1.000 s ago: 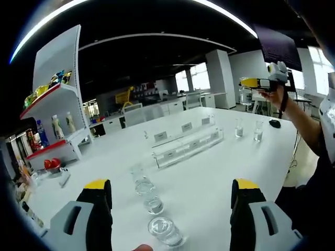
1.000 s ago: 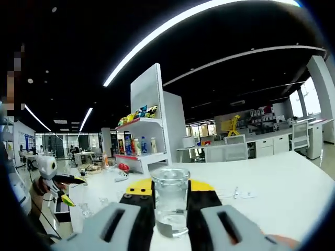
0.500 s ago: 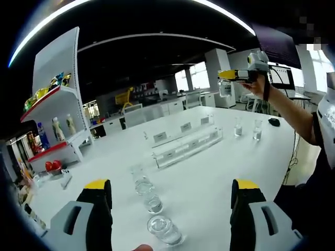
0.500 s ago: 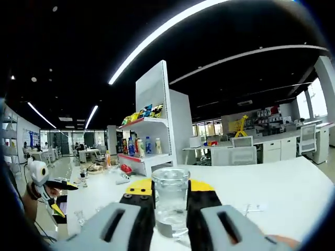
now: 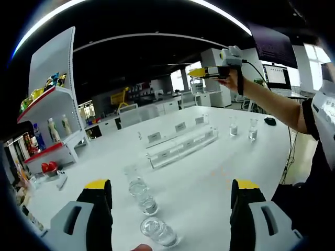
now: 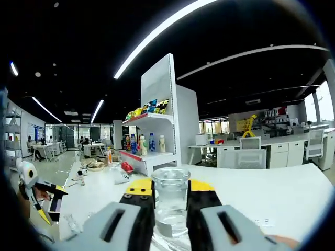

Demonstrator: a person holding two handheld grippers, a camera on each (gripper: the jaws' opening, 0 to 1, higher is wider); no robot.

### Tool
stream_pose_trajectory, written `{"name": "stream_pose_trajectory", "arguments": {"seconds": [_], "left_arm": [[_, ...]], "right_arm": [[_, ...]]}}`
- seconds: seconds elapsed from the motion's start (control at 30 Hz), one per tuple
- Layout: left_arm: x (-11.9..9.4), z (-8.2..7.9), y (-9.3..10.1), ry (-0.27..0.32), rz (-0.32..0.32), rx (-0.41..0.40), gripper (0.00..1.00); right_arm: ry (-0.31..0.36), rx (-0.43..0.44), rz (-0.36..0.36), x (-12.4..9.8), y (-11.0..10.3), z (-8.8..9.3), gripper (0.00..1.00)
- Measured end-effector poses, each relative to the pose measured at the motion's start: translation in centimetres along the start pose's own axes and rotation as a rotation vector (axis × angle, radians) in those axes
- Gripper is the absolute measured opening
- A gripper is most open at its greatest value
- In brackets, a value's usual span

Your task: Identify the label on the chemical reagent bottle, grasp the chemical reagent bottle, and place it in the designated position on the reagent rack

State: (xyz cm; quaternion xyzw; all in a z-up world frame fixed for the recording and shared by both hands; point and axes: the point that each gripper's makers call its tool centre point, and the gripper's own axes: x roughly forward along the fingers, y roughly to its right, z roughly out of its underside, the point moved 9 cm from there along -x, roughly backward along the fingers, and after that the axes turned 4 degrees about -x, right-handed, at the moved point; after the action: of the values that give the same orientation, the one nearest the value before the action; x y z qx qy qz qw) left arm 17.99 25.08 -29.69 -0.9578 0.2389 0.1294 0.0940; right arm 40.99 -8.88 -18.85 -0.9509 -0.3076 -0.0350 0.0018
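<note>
In the right gripper view we see the right gripper [image 6: 170,206] clenched on a clear glass reagent bottle [image 6: 170,201], a small upright cylinder with a thick rounded rim and a little clear liquid in its lower part. The 2 jaws, black with yellow tips and grey housings, press against its sides. The bottle is held up in the air above the smooth white table [image 6: 282,193]. Behind it stands a white shelf unit [image 6: 157,125] with coloured packets on its upper shelf and bottles on the lower one.

In the left gripper view the left gripper [image 5: 170,201] is released, its 2 yellow-tipped jaws standing well apart over the glossy table. Between them, near the lower edge, 3 clear glass bottles [image 5: 142,201] stand in a short row, round and open-topped, seen partly from above. Farther across the table lies the reagent rack [image 5: 180,146], a long stepped piece of transparent acrylic with small white label cards upright along it. To its right 2 more small glass bottles [image 5: 242,127] stand side by side. A person's bare forearm [image 5: 272,102] reaches in from the right, raising the other gripper high above the rack.
</note>
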Motion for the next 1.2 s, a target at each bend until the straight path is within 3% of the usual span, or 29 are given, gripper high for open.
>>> {"name": "stream_pose_trajectory", "arguments": {"seconds": [0.23,0.37,0.53,0.7,0.93,1.2], "left_arm": [[0.1,0.3,0.0,0.018,0.015,0.033,0.92],[0.2,0.3,0.6,0.019,0.070,0.016,0.93],[0.0,0.0,0.6,0.038,0.078,0.056,0.93],[-0.1,-0.5,0.1,0.055,0.079,0.046,0.93],[0.0,-0.2,-0.4,0.046,0.073,0.049,0.93],[0.2,0.2,-0.7,0.038,0.064,0.037,0.93]], "right_arm": [[-0.021,0.045,-0.002,3.7,1.6,2.4,0.19],[-0.029,0.103,0.000,5.5,2.3,4.0,0.19],[-0.057,0.079,0.040,7.6,2.6,5.7,0.19],[-0.064,0.065,0.015,9.2,3.0,7.6,0.19],[-0.109,0.082,0.023,10.2,3.9,10.4,0.19],[-0.094,0.092,0.013,10.4,3.7,11.9,0.19]]}}
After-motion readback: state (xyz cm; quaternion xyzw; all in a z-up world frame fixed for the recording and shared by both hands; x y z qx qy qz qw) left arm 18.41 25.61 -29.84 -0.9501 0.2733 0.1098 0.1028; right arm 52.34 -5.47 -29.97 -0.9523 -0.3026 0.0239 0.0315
